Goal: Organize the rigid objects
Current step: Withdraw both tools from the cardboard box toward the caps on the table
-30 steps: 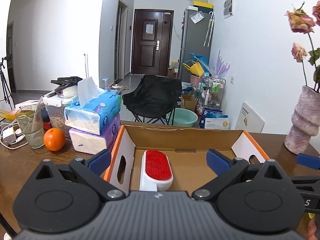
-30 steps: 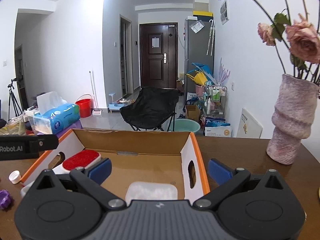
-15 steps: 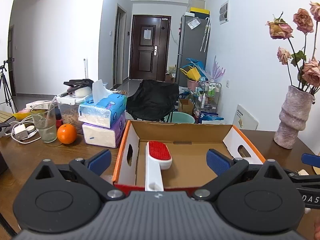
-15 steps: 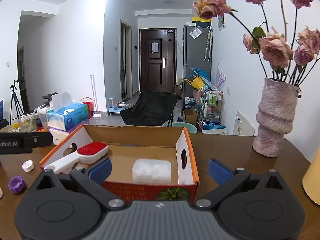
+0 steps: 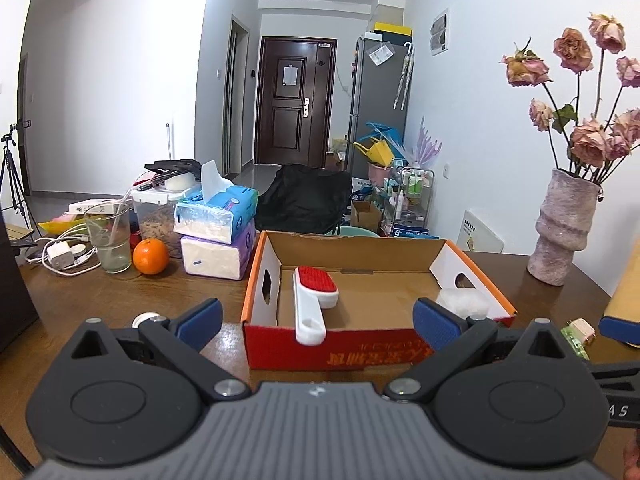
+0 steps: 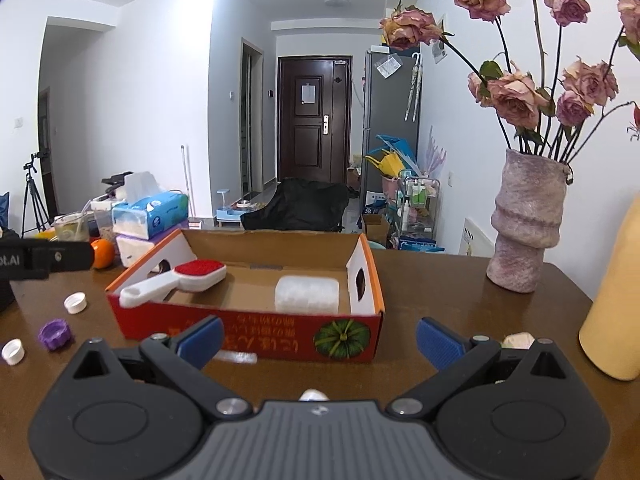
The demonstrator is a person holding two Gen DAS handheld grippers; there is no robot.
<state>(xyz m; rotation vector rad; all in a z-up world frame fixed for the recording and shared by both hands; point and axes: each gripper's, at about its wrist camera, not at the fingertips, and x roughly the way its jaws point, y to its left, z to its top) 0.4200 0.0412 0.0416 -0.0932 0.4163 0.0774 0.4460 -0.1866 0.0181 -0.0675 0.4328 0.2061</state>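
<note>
Lint brush (image 5: 314, 295): red-faced, white handle, lying in my cardboard box (image 5: 372, 354) at its left side, handle propped on the front wall.
White block (image 6: 307, 294): in the box, right side.
My left gripper (image 5: 316, 320): spread wide, holding nothing.
My right gripper (image 6: 318, 338): spread wide, holding nothing.
Bottle caps (image 6: 75, 303): loose on the table (image 6: 440, 292), left of the box.
</note>
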